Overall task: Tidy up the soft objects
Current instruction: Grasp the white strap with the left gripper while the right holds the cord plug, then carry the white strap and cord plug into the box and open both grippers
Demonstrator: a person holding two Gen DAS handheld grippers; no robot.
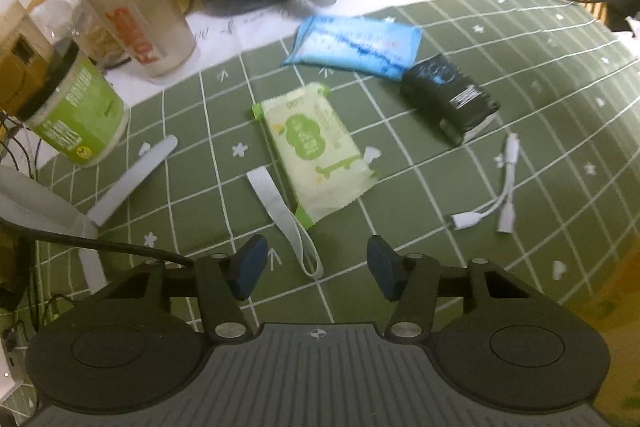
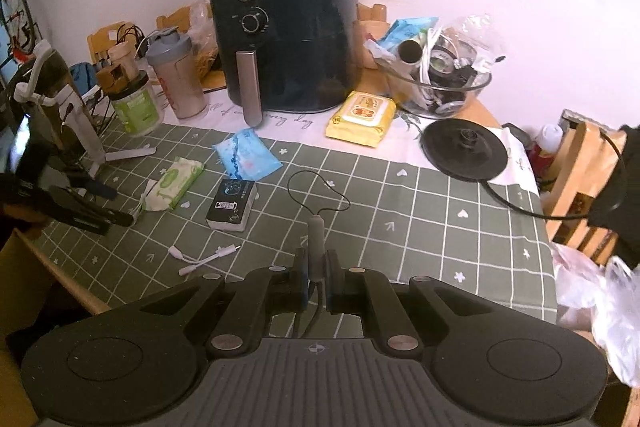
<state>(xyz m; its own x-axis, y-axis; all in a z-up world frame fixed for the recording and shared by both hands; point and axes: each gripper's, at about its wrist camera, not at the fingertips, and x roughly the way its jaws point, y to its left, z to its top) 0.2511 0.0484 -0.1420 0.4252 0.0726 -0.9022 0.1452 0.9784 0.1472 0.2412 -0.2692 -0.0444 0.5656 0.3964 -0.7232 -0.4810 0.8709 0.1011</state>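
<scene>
The soft things of the task lay on the green checked cloth (image 1: 520, 39) that covered the near part of the desk. The pale green plastic tissue pack (image 1: 318, 147) lay flat near the middle of the cloth, the light blue tissue pack (image 1: 354, 43) behind it toward the far edge of the cloth, and the black tissue pack (image 1: 450, 99) just beside the blue one, apart from it. A white flat strap with a loop (image 1: 286, 219) lay touching the near corner of the green pack.

All three packs looked light and soft, and their film wrapping seemed slippery; I judged that they would give under pressure and not break. The best hold would be across the narrow width of a pack, near its middle, not at the thin sealed ends.

The left tool (image 1: 316, 267) hovered over the loop of the strap, its jaws half open and with nothing pressed between them. The right tool (image 2: 316, 279) was closed on a thin grey stick with a black wire loop (image 2: 316, 231).

The writing on the packs was too blurred to read. The grey-lidded shaker bottle (image 1: 132, 11) carried red letters, also not readable.
</scene>
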